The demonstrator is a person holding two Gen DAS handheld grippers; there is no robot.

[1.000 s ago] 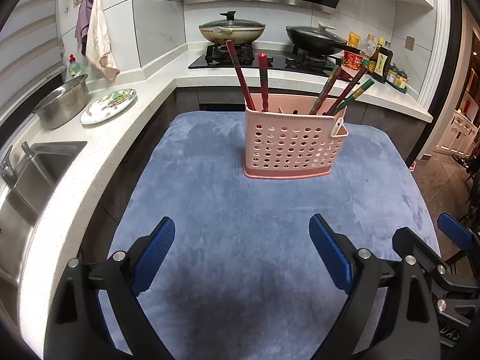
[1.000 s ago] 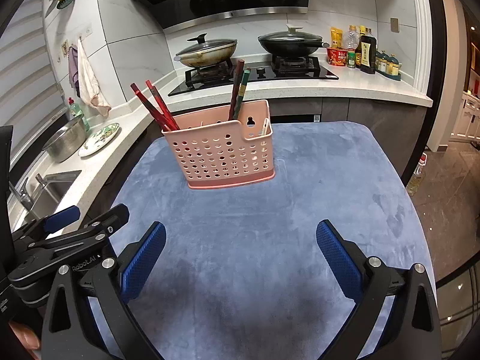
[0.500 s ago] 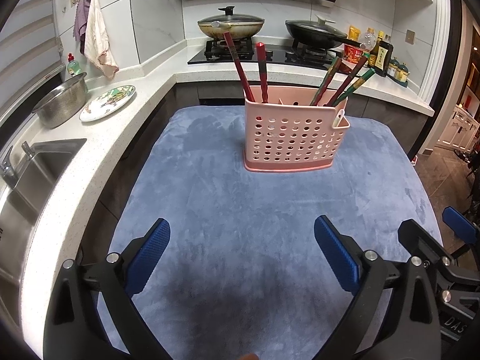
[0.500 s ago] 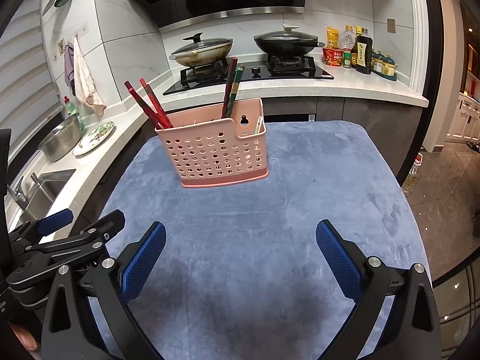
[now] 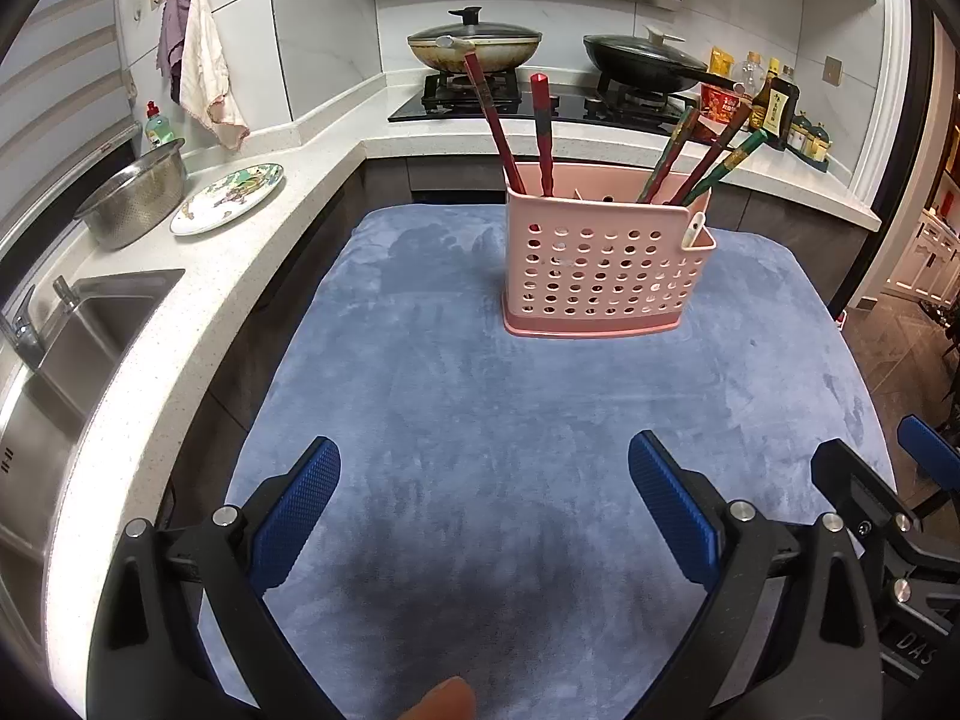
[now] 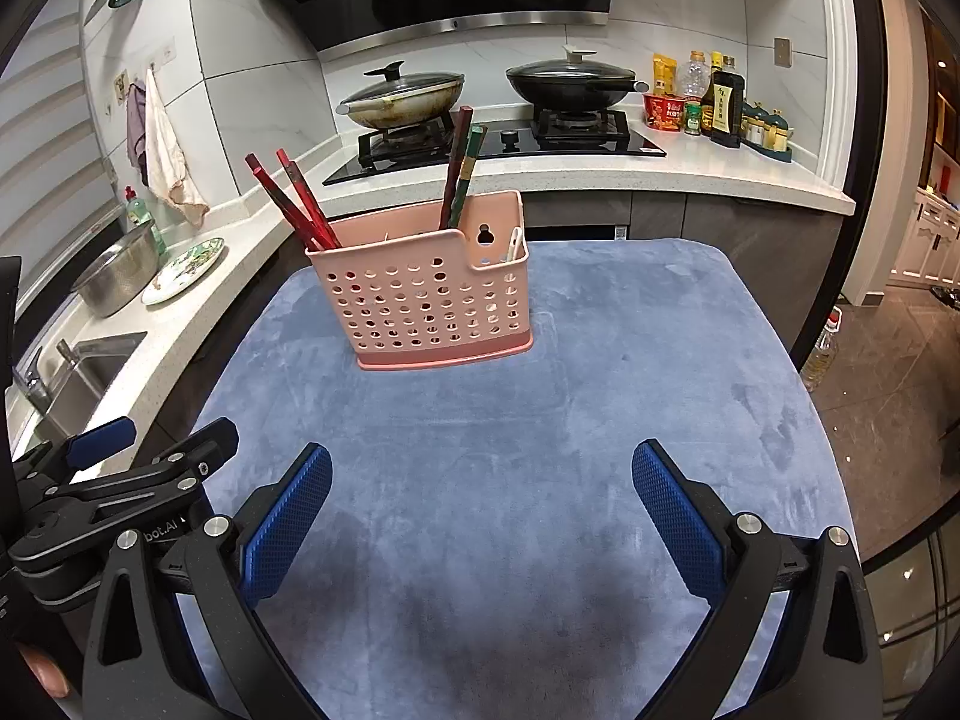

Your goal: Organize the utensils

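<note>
Blue-padded, the left gripper (image 5: 483, 471) and right gripper (image 6: 480, 474) gape empty above the grey-blue mat (image 5: 480, 420). A fingertip (image 5: 444, 699) is cut off. Well ahead, the pink holder (image 6: 429, 300) keeps chopsticks (image 6: 300, 204); their lower ends are hidden.

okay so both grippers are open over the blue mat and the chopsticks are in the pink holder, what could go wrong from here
1. The chopsticks lean outward above the pink holder; reaching in could snag one and tip the light holder.
2. The left gripper and right gripper sit close together and might collide.
</note>
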